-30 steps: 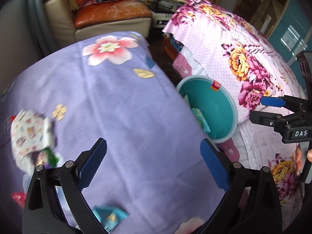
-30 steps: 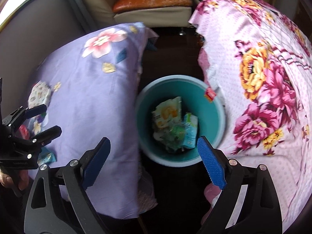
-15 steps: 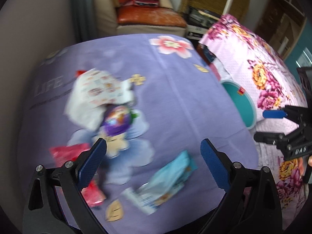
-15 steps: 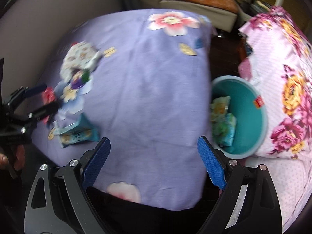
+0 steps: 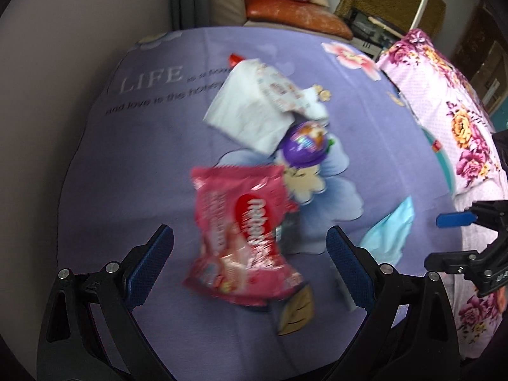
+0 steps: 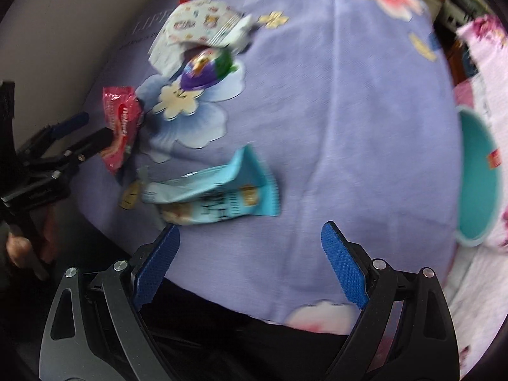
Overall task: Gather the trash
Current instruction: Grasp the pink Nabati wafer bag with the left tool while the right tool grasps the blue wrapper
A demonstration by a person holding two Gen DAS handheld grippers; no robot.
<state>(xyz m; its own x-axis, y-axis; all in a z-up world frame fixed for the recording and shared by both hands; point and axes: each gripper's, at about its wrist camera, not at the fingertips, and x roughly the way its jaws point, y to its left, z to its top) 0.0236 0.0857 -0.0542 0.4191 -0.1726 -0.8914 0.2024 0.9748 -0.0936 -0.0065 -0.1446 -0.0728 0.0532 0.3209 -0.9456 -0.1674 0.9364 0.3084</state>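
Pink and glossy, a snack wrapper (image 5: 244,235) lies on the lilac flowered cloth (image 5: 158,158) that covers the tabletop, in the lower middle of the left wrist view. It sits between the blue pads of the left tool (image 5: 249,247), whose jaws stand wide apart and touch nothing; its lower edge is smeared by blur, and the print reads only in part. Above it and to the right lie a purple round foil packet (image 5: 304,146) and a white patterned paper bag (image 5: 260,111), the bag overlapping the packet's top edge. A small red scrap (image 5: 235,59) peeps from behind the bag, mostly hidden.

A light-blue wrapper (image 6: 219,193) shows whole only in the right wrist view, in the lower middle of the frame, just above the left pad of the right tool (image 6: 250,250), which is also wide open and empty. In the left wrist view that wrapper is a blurred blue shape at the lower right, partly cut off by the tool's finger.

The teal bin (image 6: 479,177) appears at the right edge of the right wrist view, cut off by the frame, with a red label on its inner wall; whatever it holds cannot be seen. In the left wrist view only a sliver shows beside a pink floral bedspread (image 5: 460,120). A hand (image 6: 25,244) grips the left tool's handle at the left edge of the right wrist view.
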